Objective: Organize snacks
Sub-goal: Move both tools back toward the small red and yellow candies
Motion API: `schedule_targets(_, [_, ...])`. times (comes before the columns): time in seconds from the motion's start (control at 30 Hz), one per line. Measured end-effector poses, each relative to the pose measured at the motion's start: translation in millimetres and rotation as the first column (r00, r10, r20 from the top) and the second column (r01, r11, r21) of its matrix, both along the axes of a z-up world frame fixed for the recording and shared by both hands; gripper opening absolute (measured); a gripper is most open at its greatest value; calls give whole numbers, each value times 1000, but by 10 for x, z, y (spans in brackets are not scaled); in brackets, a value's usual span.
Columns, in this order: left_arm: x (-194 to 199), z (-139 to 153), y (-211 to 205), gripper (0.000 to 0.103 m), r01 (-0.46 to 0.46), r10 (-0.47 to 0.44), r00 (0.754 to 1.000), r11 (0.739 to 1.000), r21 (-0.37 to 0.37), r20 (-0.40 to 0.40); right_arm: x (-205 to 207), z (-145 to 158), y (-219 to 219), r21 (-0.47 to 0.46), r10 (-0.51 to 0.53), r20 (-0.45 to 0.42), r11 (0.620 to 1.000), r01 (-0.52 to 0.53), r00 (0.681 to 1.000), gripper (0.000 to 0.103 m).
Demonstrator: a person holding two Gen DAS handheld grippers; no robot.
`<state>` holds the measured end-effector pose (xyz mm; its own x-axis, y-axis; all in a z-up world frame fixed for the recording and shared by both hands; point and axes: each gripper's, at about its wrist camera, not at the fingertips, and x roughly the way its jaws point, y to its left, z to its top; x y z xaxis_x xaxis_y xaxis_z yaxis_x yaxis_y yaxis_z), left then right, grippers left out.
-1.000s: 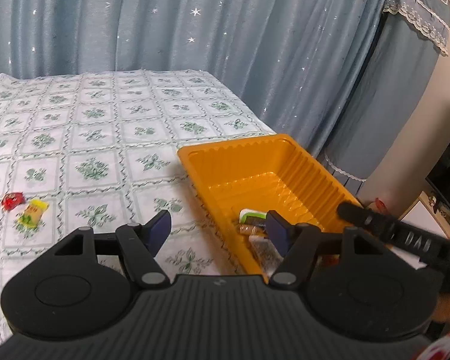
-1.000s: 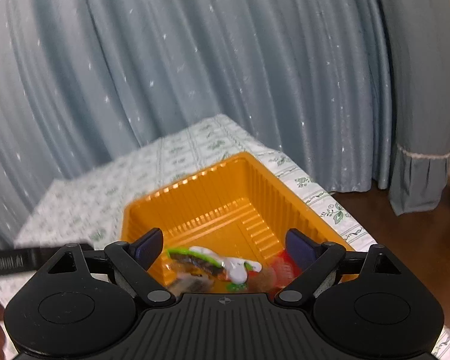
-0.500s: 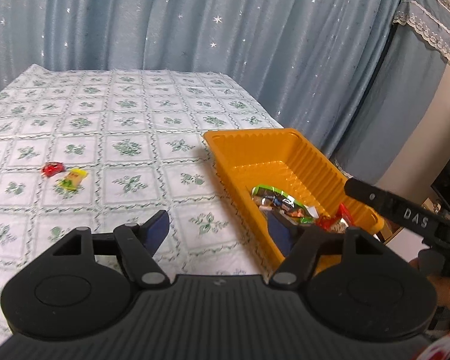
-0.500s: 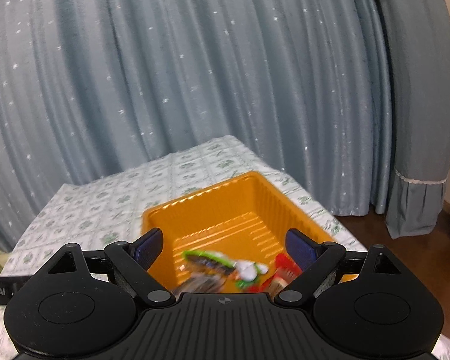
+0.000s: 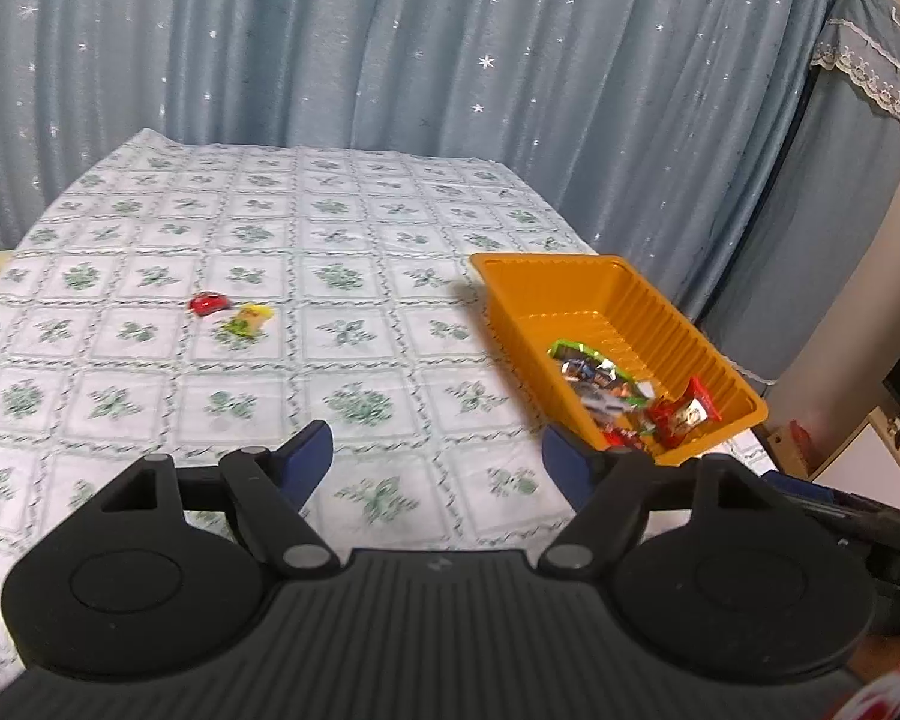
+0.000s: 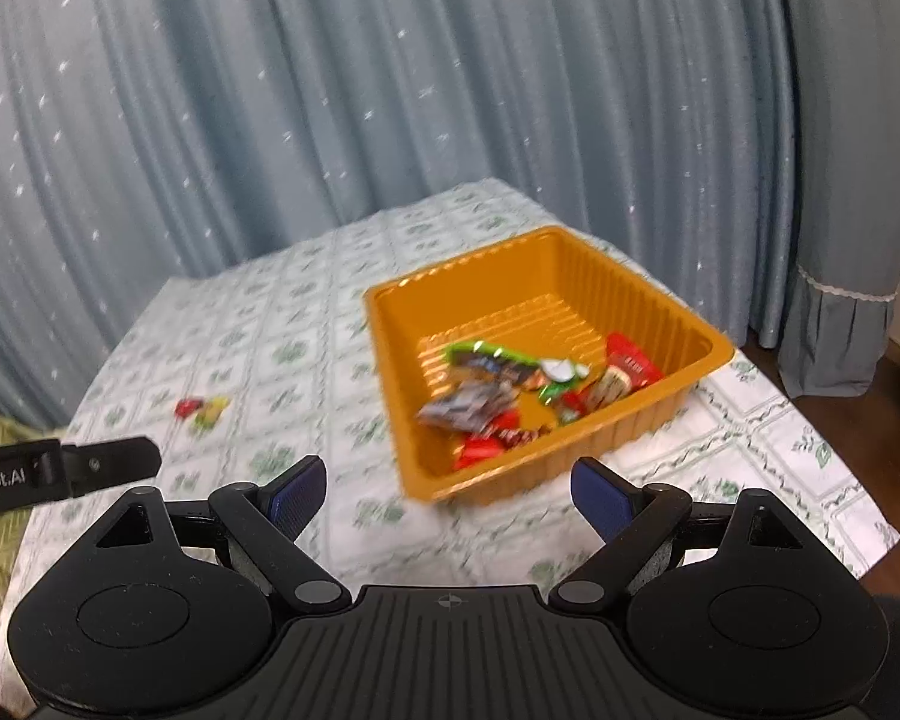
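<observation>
An orange tray [image 5: 576,267] [image 6: 510,252] sits at the right edge of the table and holds several wrapped snacks [image 5: 627,396] [image 6: 510,384]. A red snack [image 5: 208,302] [image 6: 187,407] and a yellow-green snack [image 5: 247,320] [image 6: 211,408] lie loose on the tablecloth, left of the tray. My left gripper [image 5: 438,459] is open and empty, above the cloth near the tray's near corner. My right gripper [image 6: 450,489] is open and empty, in front of the tray's near wall.
The table has a white cloth with green flower squares [image 5: 342,276]. Blue starred curtains [image 5: 390,60] hang behind it. The table's right edge runs just past the tray. Part of the left gripper's body [image 6: 60,471] shows at the left of the right wrist view.
Both grippers have pulled back and up from the tray. The tray now lies farther away in both views, and the two loose snacks have shifted toward the middle of the left view.
</observation>
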<state>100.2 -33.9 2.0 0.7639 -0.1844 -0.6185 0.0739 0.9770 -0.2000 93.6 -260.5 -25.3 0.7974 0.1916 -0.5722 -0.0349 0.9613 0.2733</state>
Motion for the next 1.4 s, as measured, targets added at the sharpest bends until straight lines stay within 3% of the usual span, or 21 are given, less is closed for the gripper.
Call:
schedule_targets(0.33, [-324,23,250,83,-70,70,997,997,20,-14,-173,108,399,-55,89,-18,994,-90,996,88])
schedule_targets(0.77, [-522,61,532,94,-143,144,990,989,28,-10,-200,187,641,-58,149,-9,987,-150,989,88])
schedule_targets(1.13, [-518,101,692,96,-173,173,985,985,18,7,-149,179,752,-63,174,-8,983,-174,985,88])
schedule_targets(1.4, [-296,153,975,96,-210,209,978,977,29,25,22,168,944,-80,231,15,970,-230,973,88])
